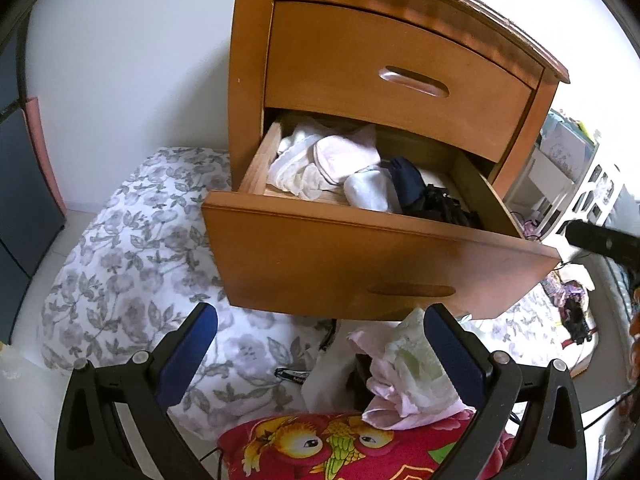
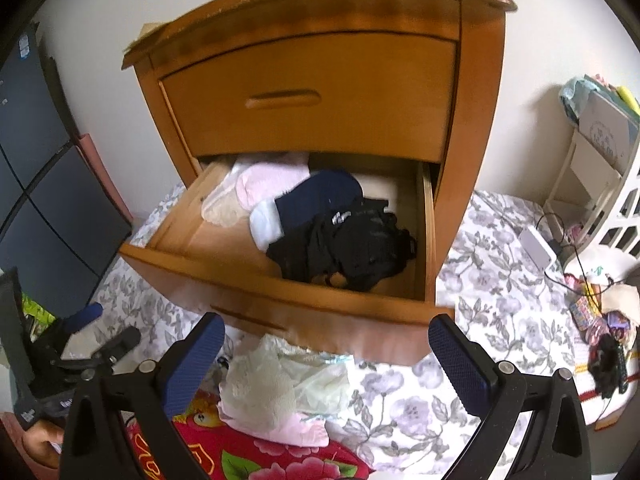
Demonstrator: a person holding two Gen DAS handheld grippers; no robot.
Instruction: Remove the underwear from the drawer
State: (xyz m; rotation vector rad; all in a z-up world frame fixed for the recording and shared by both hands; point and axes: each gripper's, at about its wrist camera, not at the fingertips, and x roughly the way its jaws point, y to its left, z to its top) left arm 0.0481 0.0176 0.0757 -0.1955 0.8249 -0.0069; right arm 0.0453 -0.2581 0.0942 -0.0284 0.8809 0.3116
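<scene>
Several pink, white, seemingly black underwear [image 2: 320, 220] fill drawer [image 2: 280, 304]

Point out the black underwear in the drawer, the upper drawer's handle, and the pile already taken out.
black underwear [image 2: 352, 240], right wrist view, middle of the bundle.
upper drawer handle [image 2: 283, 98], right wrist view, centre of the grip.
removed pile [image 2: 280, 388], right wrist view, pale lace fabric.

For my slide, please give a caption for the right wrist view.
Open right hand-held gripper faces the open lower drawer of underwear.

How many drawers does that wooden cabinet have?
2: the upper drawer is shut; the lower drawer is pulled open, holding underwear. Any drawer lower down would be hidden.
</scene>
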